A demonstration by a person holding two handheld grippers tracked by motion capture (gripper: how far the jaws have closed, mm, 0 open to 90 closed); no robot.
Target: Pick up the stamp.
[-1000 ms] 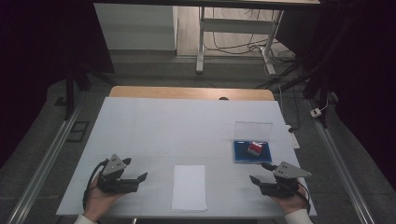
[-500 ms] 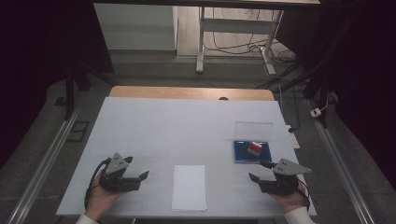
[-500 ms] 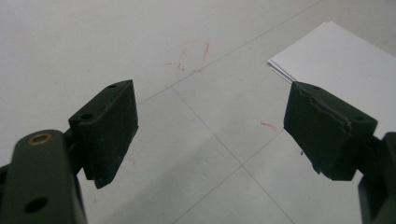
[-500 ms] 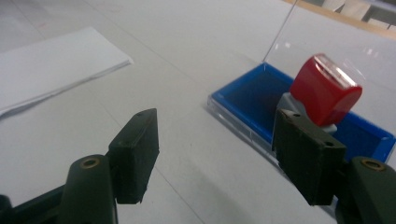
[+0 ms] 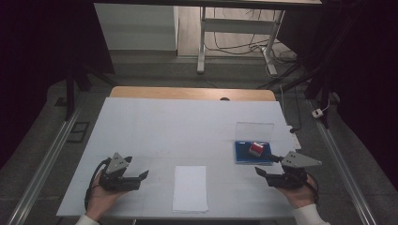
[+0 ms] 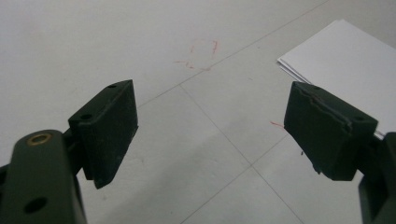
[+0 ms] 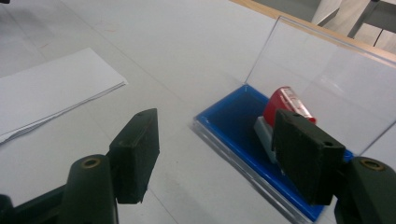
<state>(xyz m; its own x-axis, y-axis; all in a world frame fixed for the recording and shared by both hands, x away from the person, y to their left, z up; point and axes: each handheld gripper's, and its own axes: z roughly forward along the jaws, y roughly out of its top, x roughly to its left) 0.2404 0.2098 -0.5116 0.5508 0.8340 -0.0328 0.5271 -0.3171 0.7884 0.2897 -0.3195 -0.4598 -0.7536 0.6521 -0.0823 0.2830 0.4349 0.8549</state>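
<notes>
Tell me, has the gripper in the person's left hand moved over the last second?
Yes, a little. In the high view the left gripper has slid toward the table's near edge and slightly away from the stack of white paper, which hasn't shifted.

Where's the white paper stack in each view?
High view: paper stack at bottom centre, between the two tongs.
Left gripper view: upper right corner, behind the right-hand jaw.
Right gripper view: left edge.
Shared landmark: the white table cover with its faint grid lines.
</notes>
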